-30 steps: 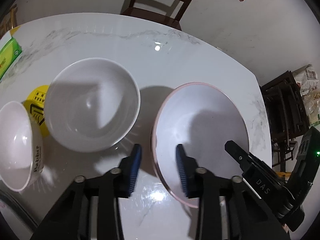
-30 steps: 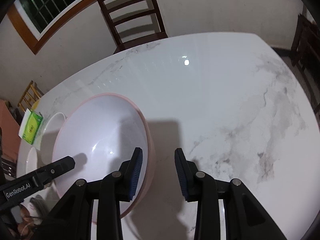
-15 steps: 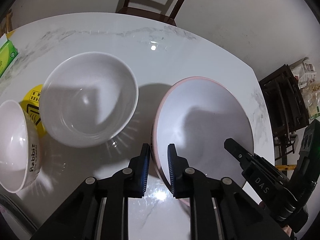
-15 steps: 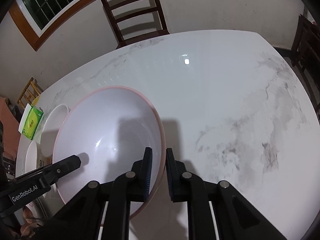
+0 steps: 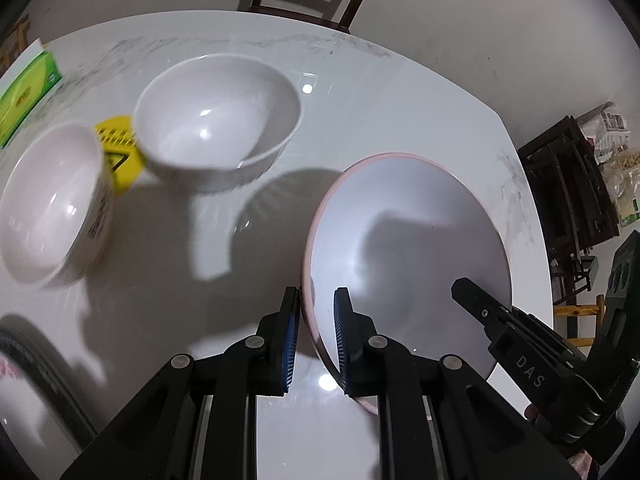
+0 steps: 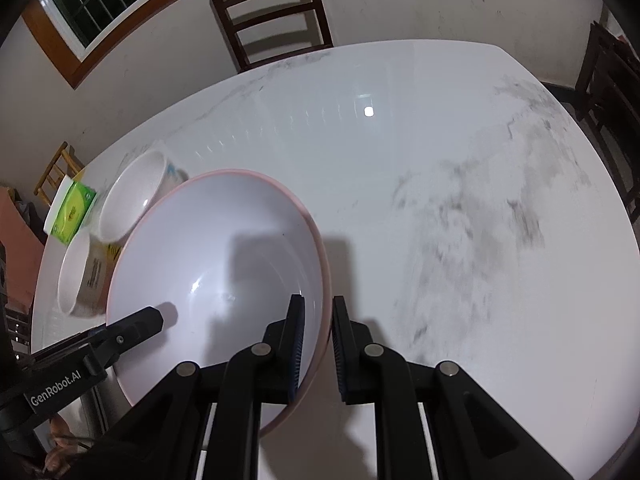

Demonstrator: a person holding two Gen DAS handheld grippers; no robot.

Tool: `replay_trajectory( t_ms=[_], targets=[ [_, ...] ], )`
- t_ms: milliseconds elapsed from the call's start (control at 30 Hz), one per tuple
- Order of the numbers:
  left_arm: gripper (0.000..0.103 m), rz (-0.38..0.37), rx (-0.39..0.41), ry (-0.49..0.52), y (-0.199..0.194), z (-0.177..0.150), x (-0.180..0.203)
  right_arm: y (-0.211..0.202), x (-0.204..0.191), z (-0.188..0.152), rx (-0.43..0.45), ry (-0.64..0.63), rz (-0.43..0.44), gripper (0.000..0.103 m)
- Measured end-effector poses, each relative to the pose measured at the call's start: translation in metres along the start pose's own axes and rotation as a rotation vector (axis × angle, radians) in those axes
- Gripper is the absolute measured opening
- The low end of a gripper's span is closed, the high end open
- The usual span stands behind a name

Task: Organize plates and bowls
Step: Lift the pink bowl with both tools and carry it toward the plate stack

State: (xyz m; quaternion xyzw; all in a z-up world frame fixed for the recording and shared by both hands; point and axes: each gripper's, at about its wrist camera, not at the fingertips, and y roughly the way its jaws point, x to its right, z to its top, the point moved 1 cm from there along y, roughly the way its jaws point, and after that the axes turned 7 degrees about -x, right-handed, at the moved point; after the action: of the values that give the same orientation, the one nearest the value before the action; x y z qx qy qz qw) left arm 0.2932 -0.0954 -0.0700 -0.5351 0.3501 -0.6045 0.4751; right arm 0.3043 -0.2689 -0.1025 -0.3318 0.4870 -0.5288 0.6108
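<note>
A large white bowl with a pink rim [image 5: 408,248] is held from both sides over the marble table [image 6: 440,160]. My left gripper [image 5: 317,296] is shut on its left rim, one pad inside and one outside. My right gripper [image 6: 316,304] is shut on the opposite rim [image 6: 326,280] in the same way. A plain white bowl [image 5: 216,120] stands to the left, apart from the held one. Further left is a small white bowl [image 5: 48,208] with printed lettering. I cannot tell whether the held bowl touches the table.
A yellow label [image 5: 118,148] lies between the two white bowls, and a green box [image 5: 24,92] sits at the table's far left edge. A dark wooden chair [image 6: 276,8] stands behind the table. Bare marble stretches to the right of the held bowl.
Both grippers closed on the pink-rimmed bowl's rim. They have since moved it to the right, widening the gap to the plain white bowl.
</note>
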Motion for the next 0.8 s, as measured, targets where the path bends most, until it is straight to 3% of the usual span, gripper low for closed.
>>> replay_trajectory(
  t_ms=[367, 800],
  targets=[
    [0.013, 0.012, 0.011, 0.001, -0.018, -0.053, -0.022, -0.013, -0.019, -0.058, -0.012, 0.013, 0.039, 0.014],
    [0.013, -0.021, 0.034, -0.019, -0.024, -0.077, -0.037, -0.023, -0.033, -0.102, -0.011, 0.033, 0.064, 0.014]
  ],
)
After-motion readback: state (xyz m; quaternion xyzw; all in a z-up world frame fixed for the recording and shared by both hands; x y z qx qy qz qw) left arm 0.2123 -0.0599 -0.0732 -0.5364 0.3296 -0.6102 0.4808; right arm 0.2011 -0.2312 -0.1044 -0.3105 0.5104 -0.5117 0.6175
